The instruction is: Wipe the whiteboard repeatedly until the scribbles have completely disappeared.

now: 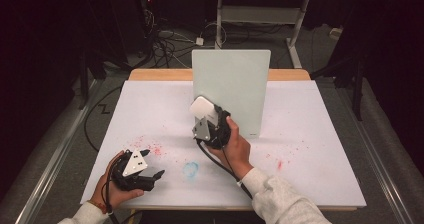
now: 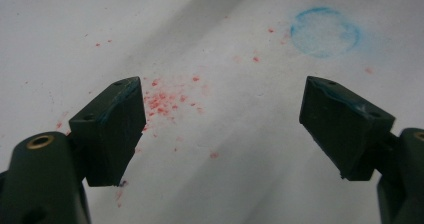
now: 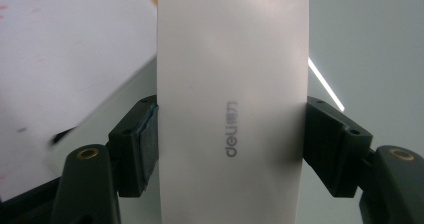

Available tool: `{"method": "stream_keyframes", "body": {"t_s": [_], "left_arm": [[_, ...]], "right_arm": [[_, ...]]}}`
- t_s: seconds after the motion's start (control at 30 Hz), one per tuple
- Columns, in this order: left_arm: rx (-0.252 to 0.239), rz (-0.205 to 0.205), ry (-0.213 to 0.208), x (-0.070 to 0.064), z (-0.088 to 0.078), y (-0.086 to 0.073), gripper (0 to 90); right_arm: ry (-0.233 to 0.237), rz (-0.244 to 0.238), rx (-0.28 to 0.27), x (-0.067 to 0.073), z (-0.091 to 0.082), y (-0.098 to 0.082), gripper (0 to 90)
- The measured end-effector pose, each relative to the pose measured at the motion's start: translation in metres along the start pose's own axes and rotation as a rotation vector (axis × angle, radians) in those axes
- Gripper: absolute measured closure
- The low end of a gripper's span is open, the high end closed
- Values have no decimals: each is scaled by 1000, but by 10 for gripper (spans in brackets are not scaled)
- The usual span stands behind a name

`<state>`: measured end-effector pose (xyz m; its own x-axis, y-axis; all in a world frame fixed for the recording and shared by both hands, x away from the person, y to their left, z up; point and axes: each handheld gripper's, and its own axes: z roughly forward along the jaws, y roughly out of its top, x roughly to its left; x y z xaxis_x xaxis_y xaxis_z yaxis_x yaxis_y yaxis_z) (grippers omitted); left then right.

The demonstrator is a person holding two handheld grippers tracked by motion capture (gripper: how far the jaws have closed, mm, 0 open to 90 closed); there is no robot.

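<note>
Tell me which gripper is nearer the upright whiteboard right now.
Right. The right gripper, shut on a white eraser, is up against the whiteboard face. The left gripper rests open near the table's front-left, well away from it.

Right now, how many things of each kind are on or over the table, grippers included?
Grippers: 2, left gripper open, right gripper shut.
White erasers: 1, the white eraser in the right gripper.
Upright boards: 1, the whiteboard.
Total: 4

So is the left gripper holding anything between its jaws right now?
No, the left gripper has its jaws spread wide apart, with just the white table sheet and its red specks between them.
</note>
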<state>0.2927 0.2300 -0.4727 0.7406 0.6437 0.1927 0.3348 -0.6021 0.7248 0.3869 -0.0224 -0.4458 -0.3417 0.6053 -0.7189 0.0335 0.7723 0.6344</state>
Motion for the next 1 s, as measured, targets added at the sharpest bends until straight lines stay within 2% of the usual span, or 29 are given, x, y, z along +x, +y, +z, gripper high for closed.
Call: {"method": "stream_keyframes", "body": {"t_s": [0.13,0.3,0.37,0.43,0.53,0.6,0.77,0.83,0.93,1.0], "left_arm": [[-1,9,0,1,-2,-1,179],[-12,1,6,2,-4,-1,179],[-9,7,6,1,-4,-1,179],[-10,7,5,1,-4,-1,179],[-11,4,7,1,-4,-1,179],[-12,3,7,1,-4,-1,179],[-16,-2,6,1,-4,-1,179],[-15,-2,5,1,-4,-1,179],[-19,-1,4,1,-4,-1,179],[-19,-1,5,1,-4,-1,179]], "right_arm": [[46,-66,11,24,1,-4,312],[80,-110,26,39,2,-5,312],[108,-114,32,43,2,-5,312],[115,-119,39,44,2,-5,312],[134,-115,46,39,2,-1,312],[88,-112,42,31,2,3,312],[-1,-26,33,-1,1,9,312],[-11,-2,30,-8,0,10,312],[-23,-27,33,-1,1,9,312],[6,-49,33,9,2,9,312]]}}
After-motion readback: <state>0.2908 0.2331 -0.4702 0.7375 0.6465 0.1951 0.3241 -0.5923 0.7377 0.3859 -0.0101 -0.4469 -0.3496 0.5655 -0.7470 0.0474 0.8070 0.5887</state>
